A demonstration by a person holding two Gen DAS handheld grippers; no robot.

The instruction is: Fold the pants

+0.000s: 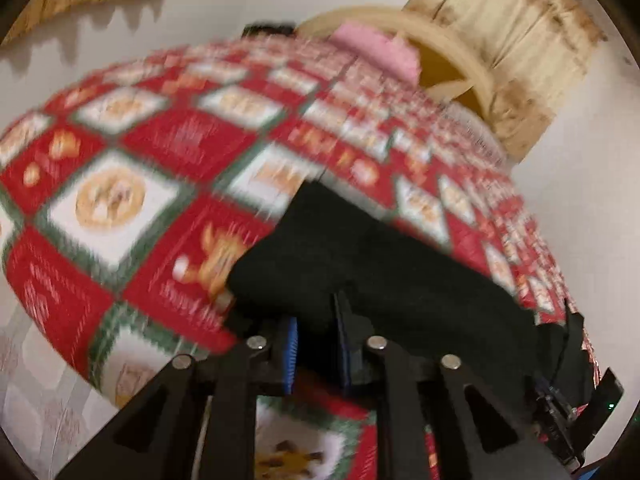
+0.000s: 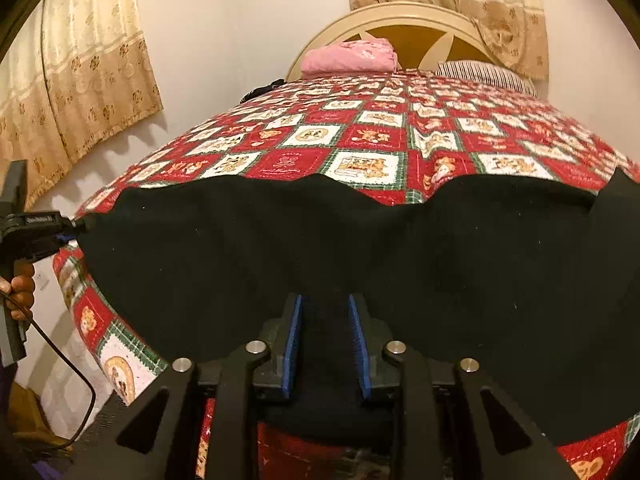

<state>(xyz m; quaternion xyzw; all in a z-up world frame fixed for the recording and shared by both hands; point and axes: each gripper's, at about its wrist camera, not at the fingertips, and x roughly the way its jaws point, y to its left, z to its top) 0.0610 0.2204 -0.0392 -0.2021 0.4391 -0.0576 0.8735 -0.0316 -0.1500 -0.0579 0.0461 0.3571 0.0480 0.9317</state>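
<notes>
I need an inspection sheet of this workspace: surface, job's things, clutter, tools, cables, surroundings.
Surface: bed with a red, white and green checked cover.
Job's things: black pants spread across the near end of the bed.
Clutter: folded pink cloth and striped pillow at the headboard.
Tools: left tool shut on the pants' edge; right tool has pants fabric between its pads, contact unclear.
Cables: one black cable hanging below the left tool's handle.
Surroundings: beige curtains, plain wall.

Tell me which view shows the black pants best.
The right wrist view: the black pants lie sharp and spread wide across the patterned bedspread. The left wrist view is motion-blurred and shows only a narrower part of them.
</notes>
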